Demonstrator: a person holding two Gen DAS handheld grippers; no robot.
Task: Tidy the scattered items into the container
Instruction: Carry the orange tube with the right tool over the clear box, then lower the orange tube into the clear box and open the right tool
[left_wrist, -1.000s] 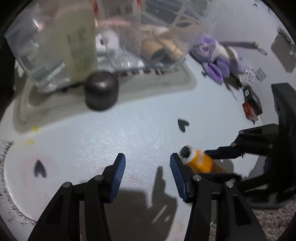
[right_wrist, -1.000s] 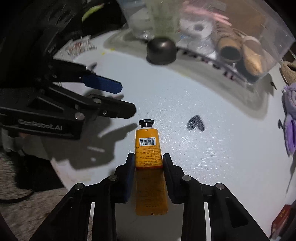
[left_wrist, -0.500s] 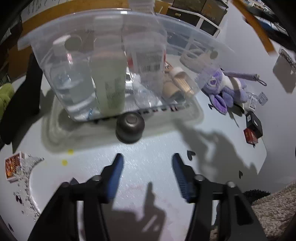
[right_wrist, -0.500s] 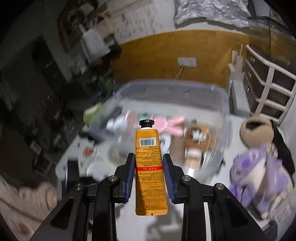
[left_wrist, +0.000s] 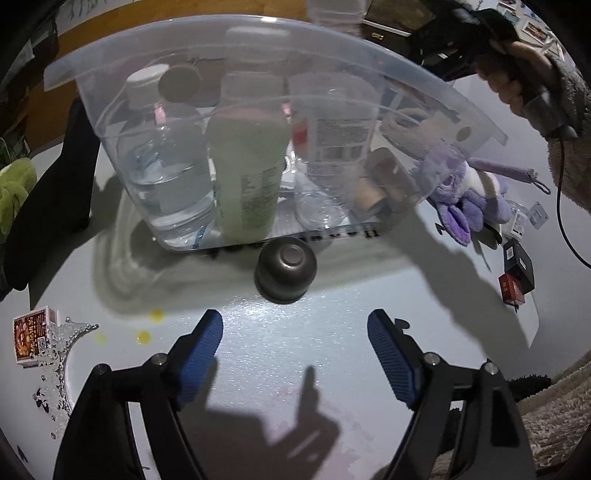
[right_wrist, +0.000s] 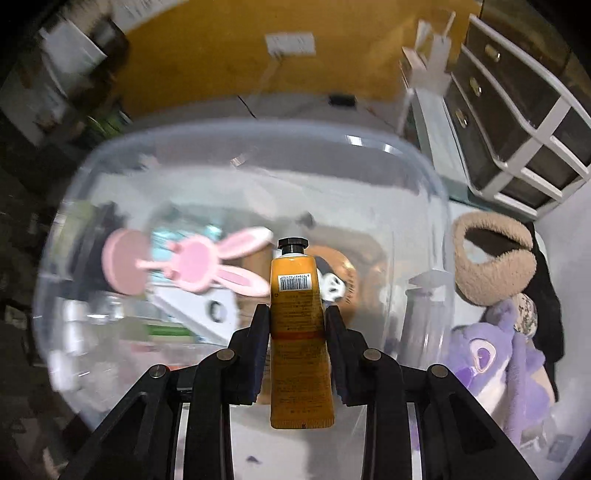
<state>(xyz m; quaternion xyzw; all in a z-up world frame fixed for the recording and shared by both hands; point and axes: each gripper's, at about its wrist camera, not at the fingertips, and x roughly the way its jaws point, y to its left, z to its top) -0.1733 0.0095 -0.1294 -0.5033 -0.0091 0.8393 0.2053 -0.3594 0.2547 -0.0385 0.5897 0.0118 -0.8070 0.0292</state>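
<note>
Left wrist view shows the left claw (left_wrist: 295, 354) with nothing between its two blue pads, its jaws opening above the white table (left_wrist: 332, 332). One dark upturned bowl (left_wrist: 285, 272) sits on the table just ahead of the claw, touching or nearly touching the front wall of one clear plastic container (left_wrist: 424, 92). Three bottles stand in the container: one clear water bottle (left_wrist: 168, 166), one pale green bottle (left_wrist: 247, 166) and one clear labelled bottle (left_wrist: 332, 147). To the right of the container lies one purple plush toy (left_wrist: 461, 195), and further right are two small boxes, one black (left_wrist: 519, 262) and one red (left_wrist: 511, 290). One patterned box (left_wrist: 31, 338) lies at the left edge of the table. At upper right a hand (left_wrist: 517, 70) grips the other tool.

Right wrist view shows the right claw (right_wrist: 297, 325) clamped on one orange tube (right_wrist: 297, 332), cap pointing away, held over the open container (right_wrist: 436, 192). Below it inside are one pink rabbit-shaped item (right_wrist: 199, 266) and other blurred things. Beside the container lie the plush toy (right_wrist: 506, 358) and one tan fuzzy item (right_wrist: 491, 258).
</note>
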